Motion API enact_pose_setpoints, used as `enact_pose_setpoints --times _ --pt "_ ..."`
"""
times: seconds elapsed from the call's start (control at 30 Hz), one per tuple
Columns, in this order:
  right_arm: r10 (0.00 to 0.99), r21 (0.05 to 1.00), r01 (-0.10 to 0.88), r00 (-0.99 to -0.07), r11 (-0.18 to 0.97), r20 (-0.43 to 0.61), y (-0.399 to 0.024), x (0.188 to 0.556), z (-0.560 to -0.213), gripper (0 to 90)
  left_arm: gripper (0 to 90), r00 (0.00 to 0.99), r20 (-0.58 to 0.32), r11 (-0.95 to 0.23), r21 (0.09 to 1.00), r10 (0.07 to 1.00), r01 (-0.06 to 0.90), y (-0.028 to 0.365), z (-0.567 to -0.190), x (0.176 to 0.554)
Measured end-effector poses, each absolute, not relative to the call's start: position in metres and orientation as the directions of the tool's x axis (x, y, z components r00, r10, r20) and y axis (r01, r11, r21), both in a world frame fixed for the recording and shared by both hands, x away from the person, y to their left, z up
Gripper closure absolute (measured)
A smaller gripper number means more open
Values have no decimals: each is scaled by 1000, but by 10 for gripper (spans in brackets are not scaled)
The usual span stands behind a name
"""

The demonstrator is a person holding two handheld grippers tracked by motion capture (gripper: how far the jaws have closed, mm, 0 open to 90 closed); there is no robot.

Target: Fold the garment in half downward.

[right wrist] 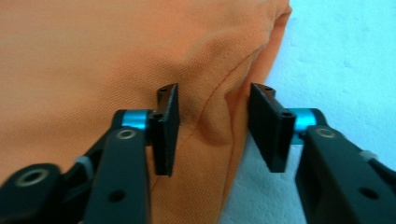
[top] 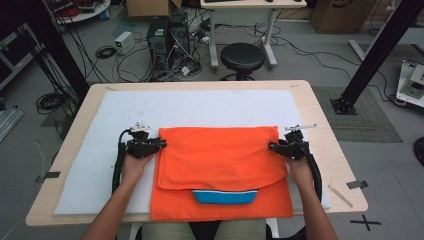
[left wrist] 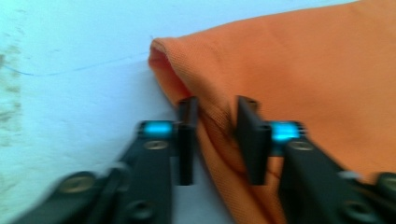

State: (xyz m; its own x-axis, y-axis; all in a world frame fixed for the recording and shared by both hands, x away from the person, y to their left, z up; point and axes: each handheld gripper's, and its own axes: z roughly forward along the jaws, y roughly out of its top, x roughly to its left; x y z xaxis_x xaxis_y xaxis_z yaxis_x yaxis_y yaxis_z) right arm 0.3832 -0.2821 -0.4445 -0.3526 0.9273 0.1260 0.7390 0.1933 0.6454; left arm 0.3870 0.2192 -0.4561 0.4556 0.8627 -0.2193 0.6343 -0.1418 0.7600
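You are working on folding the orange garment (top: 220,165), which is lying flat on the white padding (top: 100,150) of the worktop (top: 320,125), nearer your edge than the far one, with a blue-and-white trim (top: 226,196) peeking out from under the folded-over flap close to you. Its long axis is running side to side across the worktop, folded edge facing away from you. You are bringing the left hand-held gripper (left wrist: 215,140) onto the garment's left edge: its jaws are standing narrow with a ridge of orange fabric between them, though the blur is keeping me from telling whether the pads are already pressing. The right hand-held gripper (right wrist: 212,128) is straddling the right edge, jaws partly open, cloth bunching between them but not yet pinched. I judge you are in the grasping step; next you are needing to close both firmly on the top layers, then lift evenly so the fold is travelling straight.
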Motion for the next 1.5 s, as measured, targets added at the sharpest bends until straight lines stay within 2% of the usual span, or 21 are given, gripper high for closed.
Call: enact_pose_setpoints --times 0.03,0.07,0.1,0.23,0.6,0.83,0.97,1.13,1.23,1.33,1.5 --pt "915 644 741 -372 189 159 -283 383 -444 784 787 455 -211 -145 764 865 629 218 -456 387" --pt "906 646 740 -385 191 174 -283 383 -444 801 805 451 -208 -141 767 868 626 216 -456 387" --pt "906 654 725 -398 215 143 -281 382 -443 827 813 446 -212 -135 767 870 627 216 -456 387" --pt "911 679 703 -394 212 124 -283 383 -441 847 822 425 -249 -81 778 870 623 217 -453 392" --pt "940 714 677 -331 175 84 -287 404 -434 856 823 390 -282 -9 800 877 600 208 -444 418" --pt "954 717 673 -299 182 38 -284 432 -429 855 822 377 -278 9 814 883 580 205 -445 438" --pt "959 725 667 -283 173 31 -283 444 -430 854 821 369 -314 29 794 875 607 210 -453 451" --pt "962 730 666 -269 153 43 -281 449 -435 849 794 383 -288 5 805 878 594 209 -452 455" --pt "959 730 665 -279 153 53 -281 446 -437 738 603 369 -301 25 803 879 595 213 -451 452" --pt "959 747 651 -276 135 67 -282 440 -435 601 501 373 -301 23 804 878 594 217 -449 442" --pt "951 756 628 -308 184 25 -274 423 -433 464 501 426 -277 -17 823 861 568 219 -447 416"
